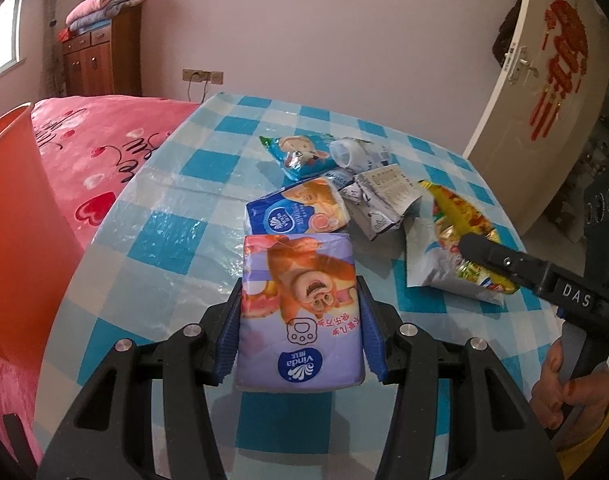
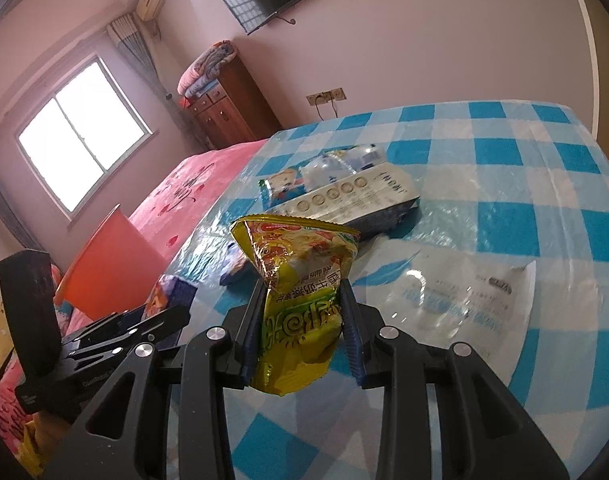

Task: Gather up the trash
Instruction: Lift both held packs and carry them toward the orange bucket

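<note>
Fingers: left gripper (image 1: 300, 320) clamped on purple tissue pack (image 1: 298, 312); right gripper (image 2: 302, 320) clamped on yellow snack bag (image 2: 300, 288) | Position: both held above counter (image 1: 152, 208), near edge | Bin: orange bin (image 1: 16, 220) far left | Remaining: wrappers (image 1: 380, 196) mid-counter | Risk: crinkly bag may slip from its narrow pinch.

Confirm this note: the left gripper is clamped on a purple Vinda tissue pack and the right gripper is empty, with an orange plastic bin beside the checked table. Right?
Not quite. The right gripper is not empty: the right wrist view shows it shut on a crinkled yellow snack bag. The rest holds: the left gripper clamps the purple Vinda tissue pack, and the orange plastic bin stands beside the checked table.
</note>
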Demonstrator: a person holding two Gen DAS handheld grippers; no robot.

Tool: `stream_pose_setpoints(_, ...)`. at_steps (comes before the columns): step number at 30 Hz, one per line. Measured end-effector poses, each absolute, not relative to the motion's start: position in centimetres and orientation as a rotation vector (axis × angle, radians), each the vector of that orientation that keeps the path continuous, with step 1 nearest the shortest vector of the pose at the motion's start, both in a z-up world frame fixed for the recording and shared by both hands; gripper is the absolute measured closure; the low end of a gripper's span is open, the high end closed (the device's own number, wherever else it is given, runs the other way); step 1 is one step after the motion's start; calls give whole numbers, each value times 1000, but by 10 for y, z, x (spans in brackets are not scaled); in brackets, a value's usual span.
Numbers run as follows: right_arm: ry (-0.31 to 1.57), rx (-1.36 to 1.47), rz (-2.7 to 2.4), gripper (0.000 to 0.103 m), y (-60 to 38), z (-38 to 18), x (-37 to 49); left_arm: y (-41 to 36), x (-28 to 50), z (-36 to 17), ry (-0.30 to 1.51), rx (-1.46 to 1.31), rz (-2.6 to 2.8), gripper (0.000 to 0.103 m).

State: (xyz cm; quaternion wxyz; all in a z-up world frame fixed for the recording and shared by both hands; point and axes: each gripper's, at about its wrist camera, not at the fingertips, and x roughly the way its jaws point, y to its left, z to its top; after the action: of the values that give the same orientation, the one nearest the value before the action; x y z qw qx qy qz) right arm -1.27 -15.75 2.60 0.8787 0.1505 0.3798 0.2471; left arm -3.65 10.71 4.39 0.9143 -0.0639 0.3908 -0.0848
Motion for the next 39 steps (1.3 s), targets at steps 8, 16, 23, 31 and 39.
stream_pose_setpoints(8,814,296,531,67,-137,33,-25,117,-44,55,769,-144,-201,50)
stream_pose_setpoints(16,810,273,583,67,-108,52,-29,141,-57,84,684,-143,-166,50)
stream_pose_setpoints(23,791,218,656,67,-69,78,-30,177,-68,114,600,-161,-92,50)
stream_pose_setpoints(31,752,124,781,67,-2,112,-33,239,-81,139,521,-178,72,50)
stream_pose_setpoints(39,733,55,913,67,75,137,-27,300,-84,142,502,-227,210,50)
